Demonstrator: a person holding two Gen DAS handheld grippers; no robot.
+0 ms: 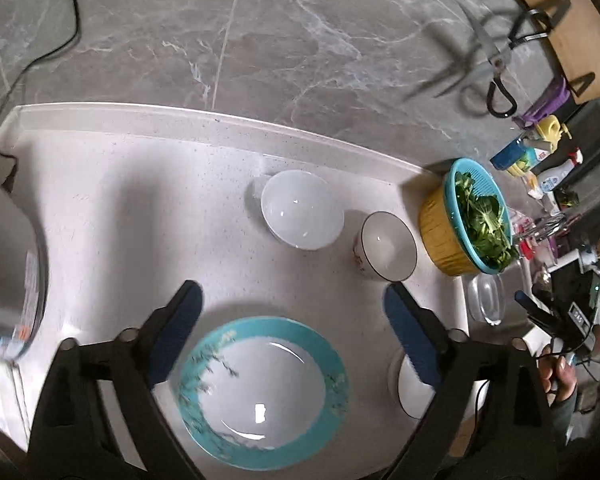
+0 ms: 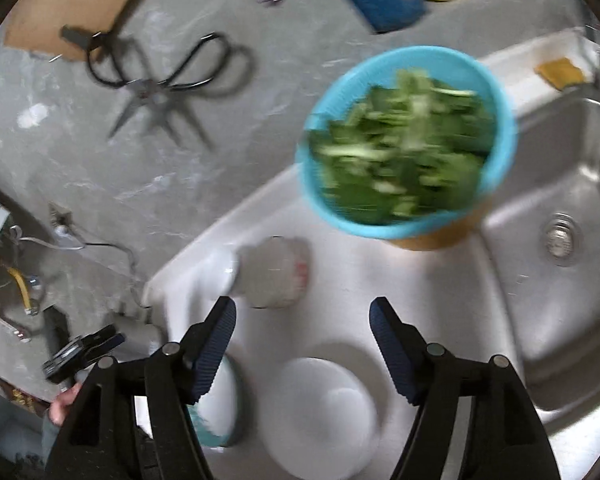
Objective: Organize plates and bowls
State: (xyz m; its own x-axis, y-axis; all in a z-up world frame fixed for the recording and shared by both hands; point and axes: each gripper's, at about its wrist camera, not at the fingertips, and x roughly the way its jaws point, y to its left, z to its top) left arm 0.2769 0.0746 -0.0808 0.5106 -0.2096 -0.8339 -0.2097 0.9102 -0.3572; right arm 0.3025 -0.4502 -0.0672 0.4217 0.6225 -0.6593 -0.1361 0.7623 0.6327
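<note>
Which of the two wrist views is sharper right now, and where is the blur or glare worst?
Left wrist view is sharper: the white bowl and dark-rimmed bowl are crisp, with glare spots on the teal-rimmed plate; only the scissors and edges smear. Right wrist view is motion-blurred throughout, worst on the colander of greens and the bowls behind the tongs; both bend at the fisheye rim.

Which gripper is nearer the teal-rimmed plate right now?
Left. The left gripper hangs open right above the teal-rimmed plate, which lies between its fingers in view. The right gripper, also open, is off to the side over a small white dish.
</note>
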